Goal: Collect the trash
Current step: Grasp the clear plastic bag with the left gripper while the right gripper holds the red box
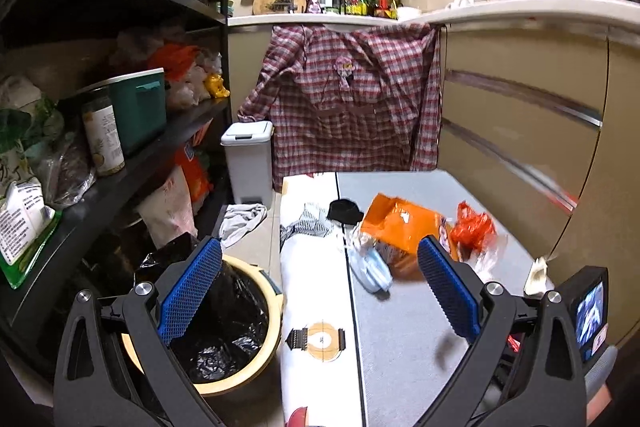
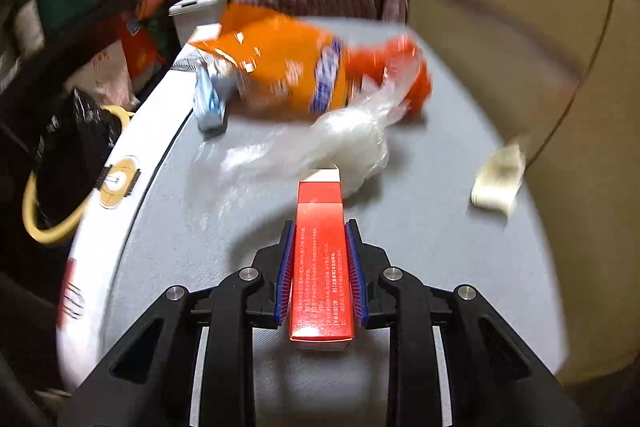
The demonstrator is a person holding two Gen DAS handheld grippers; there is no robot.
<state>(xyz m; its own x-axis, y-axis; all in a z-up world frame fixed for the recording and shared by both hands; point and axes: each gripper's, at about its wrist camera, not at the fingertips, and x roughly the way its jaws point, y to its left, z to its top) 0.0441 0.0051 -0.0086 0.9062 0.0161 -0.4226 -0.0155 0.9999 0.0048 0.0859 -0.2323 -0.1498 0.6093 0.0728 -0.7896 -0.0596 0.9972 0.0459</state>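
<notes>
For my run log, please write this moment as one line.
right tool: shut on red rectangular cardboard box | left tool: open, empty | round black-lined bin: beside grey table

Right gripper [image 2: 321, 267] clamps a red carton [image 2: 321, 267] over the grey table [image 2: 420, 227]

Blue pads press both long sides of the carton; beyond it lie a clear plastic bag [image 2: 344, 143], an orange snack bag [image 2: 280, 67] and a crumpled pale wrapper [image 2: 498, 179], with a black-lined bin [image 2: 68, 163] left of the table
</notes>
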